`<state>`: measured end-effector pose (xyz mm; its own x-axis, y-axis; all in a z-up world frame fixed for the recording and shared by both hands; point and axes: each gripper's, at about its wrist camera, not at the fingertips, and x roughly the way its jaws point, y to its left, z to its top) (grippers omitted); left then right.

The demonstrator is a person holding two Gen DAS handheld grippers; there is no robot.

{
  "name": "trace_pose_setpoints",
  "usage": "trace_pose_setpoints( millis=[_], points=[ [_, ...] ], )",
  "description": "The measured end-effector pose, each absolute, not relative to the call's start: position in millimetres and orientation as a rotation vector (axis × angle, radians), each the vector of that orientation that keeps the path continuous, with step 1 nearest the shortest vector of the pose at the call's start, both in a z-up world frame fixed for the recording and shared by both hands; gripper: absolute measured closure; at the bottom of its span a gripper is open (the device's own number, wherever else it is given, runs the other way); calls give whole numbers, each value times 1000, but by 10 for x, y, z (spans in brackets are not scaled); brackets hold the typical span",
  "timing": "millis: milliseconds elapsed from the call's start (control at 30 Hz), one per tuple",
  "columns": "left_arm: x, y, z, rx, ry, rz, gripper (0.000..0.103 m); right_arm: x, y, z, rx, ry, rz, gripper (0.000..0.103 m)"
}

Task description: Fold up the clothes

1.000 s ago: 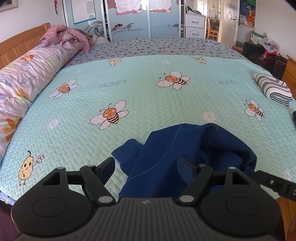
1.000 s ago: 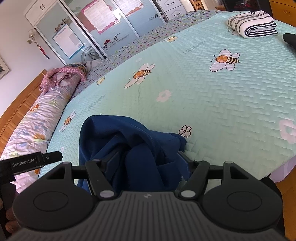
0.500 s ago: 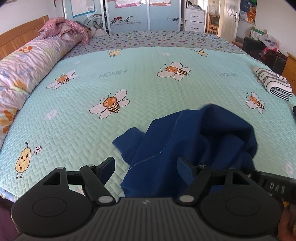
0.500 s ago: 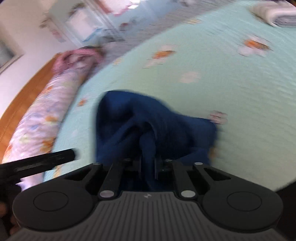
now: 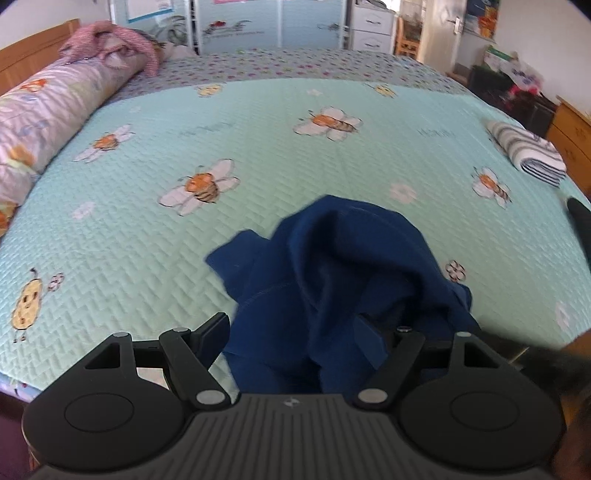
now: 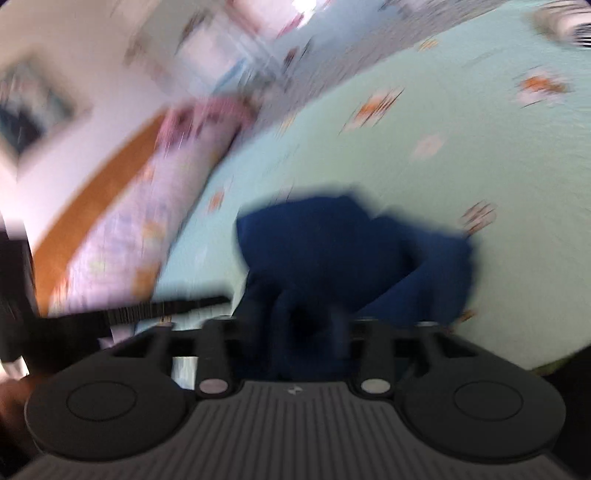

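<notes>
Soft floral bolster lines the left of our bed; mid-bed, near the front edge, the navy knit garment lies crumpled, nothing folded yet. Our left gripper has its jaws wide, cloth between, ungripped. Our right gripper has jaws opening amid blurred folds. A folded striped towel sits right.

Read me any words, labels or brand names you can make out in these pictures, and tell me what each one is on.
"HONEY": faint grey print on the bedspread, barely legible.
A second grey word on the bedspread further right, too blurred to read.
Script lettering on the wardrobe door, too small and blurred to read.
Posters on the far wall, too blurred to read.
Small logo mark on each tongs housing, no letters.
The right wrist view is motion-blurred; nothing is readable there.
</notes>
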<state>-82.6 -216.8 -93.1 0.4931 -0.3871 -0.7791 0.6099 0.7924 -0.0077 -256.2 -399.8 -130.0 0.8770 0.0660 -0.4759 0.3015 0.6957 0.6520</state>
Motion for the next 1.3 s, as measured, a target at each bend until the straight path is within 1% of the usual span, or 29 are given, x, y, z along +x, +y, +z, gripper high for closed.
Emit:
trace_pose_setpoints(
  millis=[33, 67, 133, 400, 433, 467, 500, 533, 567, 633, 733, 867, 900, 1000, 1100, 1233, 1300],
  points=[
    [-836, -2196, -951, 292, 867, -619, 26, -2643, -4096, -1289, 821, 458, -167, 35],
    [-846, -2225, -970, 297, 870, -623, 26, -2679, -4182, -1314, 841, 446, -188, 32],
    [-868, -2293, -1009, 316, 879, -631, 26, -2684, -4329, -1406, 876, 461, -232, 29],
    [-855, -2406, -1296, 372, 952, -622, 26, -2293, -4486, -2162, 1005, 625, -339, 29],
    [-841, -2398, -1334, 369, 965, -618, 26, -2245, -4484, -2235, 1022, 633, -331, 34],
    [-836, -2391, -1360, 365, 976, -614, 26, -2211, -4474, -2278, 1028, 636, -326, 47],
    [-830, -2388, -1375, 361, 982, -613, 26, -2193, -4464, -2273, 1020, 635, -319, 54],
    [-824, -2385, -1389, 357, 988, -612, 26, -2176, -4461, -2251, 1007, 633, -306, 74],
    [-823, -2392, -1387, 354, 989, -611, 26, -2171, -4458, -2217, 993, 626, -299, 87],
    [-827, -2408, -1332, 341, 977, -618, 26, -2213, -4441, -2059, 955, 568, -304, 89],
    [-839, -2408, -1185, 310, 933, -637, 26, -2347, -4446, -1671, 892, 431, -282, 90],
    [-847, -2292, -997, 245, 882, -670, 26, -2506, -4395, -1133, 834, 258, -137, 90],
    [-845, -2243, -964, 221, 878, -681, 26, -2519, -4326, -1083, 806, 249, -89, 90],
    [-840, -2114, -971, 182, 902, -707, 26, -2519, -4073, -1089, 720, 287, 51, 90],
    [-849, -1997, -1028, 163, 942, -713, 26, -2489, -3845, -1316, 715, 374, 81, 90],
    [-850, -1736, -929, 63, 952, -746, 26, -2509, -3615, -1540, 707, 458, 95, 90],
    [-869, -1716, -842, 60, 941, -760, 26, -2523, -3524, -1592, 692, 484, 113, 90]
  ],
)
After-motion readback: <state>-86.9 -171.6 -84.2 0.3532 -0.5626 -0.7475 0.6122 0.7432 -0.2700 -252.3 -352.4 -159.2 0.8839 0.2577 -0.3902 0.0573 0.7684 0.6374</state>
